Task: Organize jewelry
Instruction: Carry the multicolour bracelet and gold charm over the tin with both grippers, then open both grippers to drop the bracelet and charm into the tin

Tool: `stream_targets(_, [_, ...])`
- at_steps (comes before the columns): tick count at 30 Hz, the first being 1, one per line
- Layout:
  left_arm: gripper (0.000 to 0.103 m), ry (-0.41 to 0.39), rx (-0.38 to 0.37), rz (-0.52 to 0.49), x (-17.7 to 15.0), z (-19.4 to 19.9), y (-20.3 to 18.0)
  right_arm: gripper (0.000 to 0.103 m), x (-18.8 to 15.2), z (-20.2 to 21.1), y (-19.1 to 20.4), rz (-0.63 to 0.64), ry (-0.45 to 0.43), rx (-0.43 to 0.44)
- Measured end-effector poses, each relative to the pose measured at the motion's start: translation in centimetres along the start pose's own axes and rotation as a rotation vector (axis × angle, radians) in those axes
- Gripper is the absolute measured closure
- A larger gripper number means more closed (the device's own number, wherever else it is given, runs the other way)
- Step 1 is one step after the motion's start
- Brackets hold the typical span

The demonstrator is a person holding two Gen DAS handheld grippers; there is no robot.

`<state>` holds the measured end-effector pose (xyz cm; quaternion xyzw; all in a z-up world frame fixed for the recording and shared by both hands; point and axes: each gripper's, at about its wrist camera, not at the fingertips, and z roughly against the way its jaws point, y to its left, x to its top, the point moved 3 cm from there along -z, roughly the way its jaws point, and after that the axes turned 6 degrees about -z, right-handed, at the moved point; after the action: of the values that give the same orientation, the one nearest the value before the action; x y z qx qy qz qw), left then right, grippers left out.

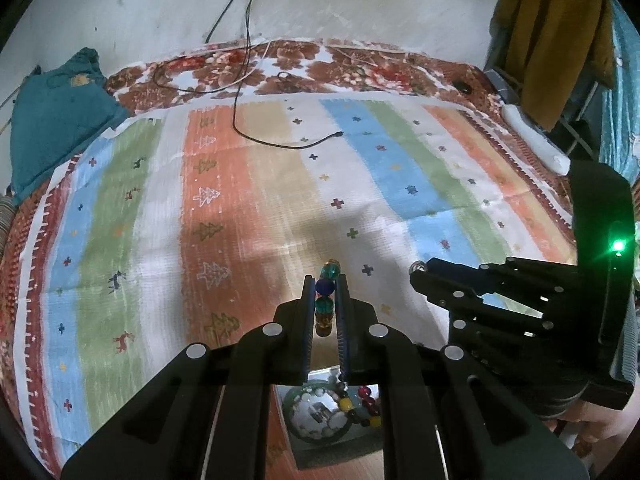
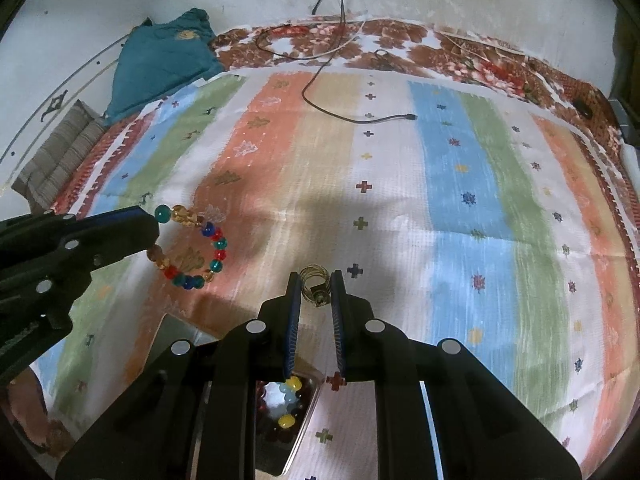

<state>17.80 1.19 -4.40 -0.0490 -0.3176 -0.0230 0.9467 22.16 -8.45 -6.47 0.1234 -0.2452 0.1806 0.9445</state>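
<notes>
My left gripper is shut on a bracelet of coloured glass beads, held above the striped cloth. In the right wrist view the same bracelet hangs as a loop from the left gripper's fingertips. My right gripper is shut on a gold wire ring with a small stone. It shows from the side in the left wrist view. A shiny metal tray lies under both grippers and holds a green bangle and other beaded bracelets.
A striped cloth covers a bed with a floral sheet. A black cable lies across its far part. A teal garment sits at the far left. A white object and hanging clothes are at the right.
</notes>
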Motion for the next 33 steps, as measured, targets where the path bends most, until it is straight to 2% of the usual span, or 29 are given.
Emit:
stream_targets(9, [0.094, -0.005, 0.001, -0.021, -1.2, 1.2, -0.7, 0.087, -1.4, 2.0, 1.0, 0.013, -0.022, 0.027])
stream_targets(33, [0.094, -0.056, 0.008, -0.057, -5.0, 5.3, -3.0, 0.087, -5.5, 4.6, 2.9, 0.066, -0.014, 0.041])
